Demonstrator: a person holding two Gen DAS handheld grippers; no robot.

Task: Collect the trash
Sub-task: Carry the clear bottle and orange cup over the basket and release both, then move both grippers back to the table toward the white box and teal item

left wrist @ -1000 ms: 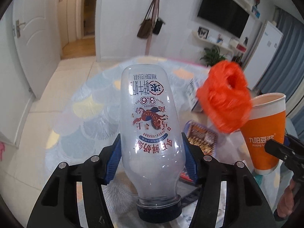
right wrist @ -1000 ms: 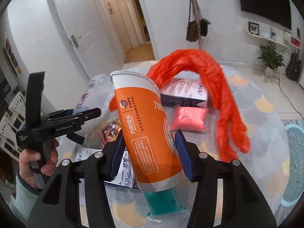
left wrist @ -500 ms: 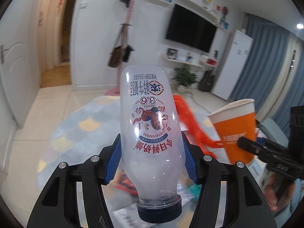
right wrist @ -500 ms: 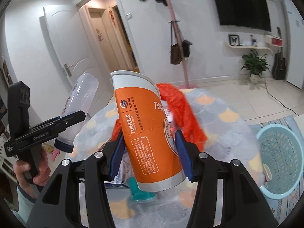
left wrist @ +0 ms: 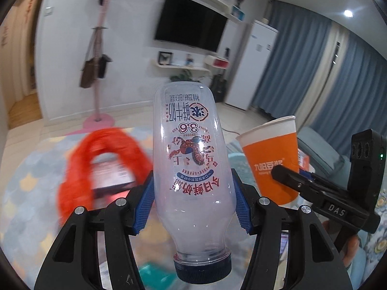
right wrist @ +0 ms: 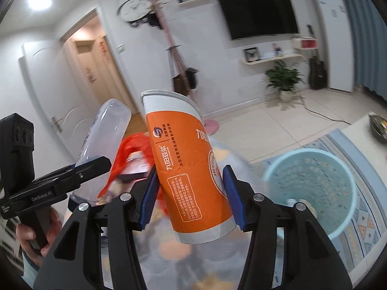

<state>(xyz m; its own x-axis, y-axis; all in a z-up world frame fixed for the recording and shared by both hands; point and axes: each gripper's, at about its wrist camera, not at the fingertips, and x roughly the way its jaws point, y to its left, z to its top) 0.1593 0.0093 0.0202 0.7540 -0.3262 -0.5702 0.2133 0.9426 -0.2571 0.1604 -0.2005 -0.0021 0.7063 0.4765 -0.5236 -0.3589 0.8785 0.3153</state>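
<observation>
My left gripper [left wrist: 192, 207] is shut on an empty clear milk bottle [left wrist: 191, 169], held cap down with its dark blue cap nearest the camera. My right gripper [right wrist: 191, 198] is shut on an orange and white paper cup [right wrist: 186, 164], rim away from me and tilted left. Each view shows the other tool: the cup [left wrist: 273, 159] sits right of the bottle, the bottle [right wrist: 101, 135] left of the cup. A light blue mesh wastebasket [right wrist: 312, 188] stands on the floor at lower right of the cup. An orange plastic bag [left wrist: 96, 159] lies on the table behind.
On the round patterned table [left wrist: 31, 183] lie a flat dark box [left wrist: 111, 176] under the bag and a teal packet [left wrist: 152, 273]. A coat stand with bags [right wrist: 179, 72], a potted plant [right wrist: 283, 79], a wall TV and a fridge line the far wall.
Both grippers have swung right and risen with their loads. The table and the orange bag slid left and down in view, and the wastebasket has come into the right wrist view.
</observation>
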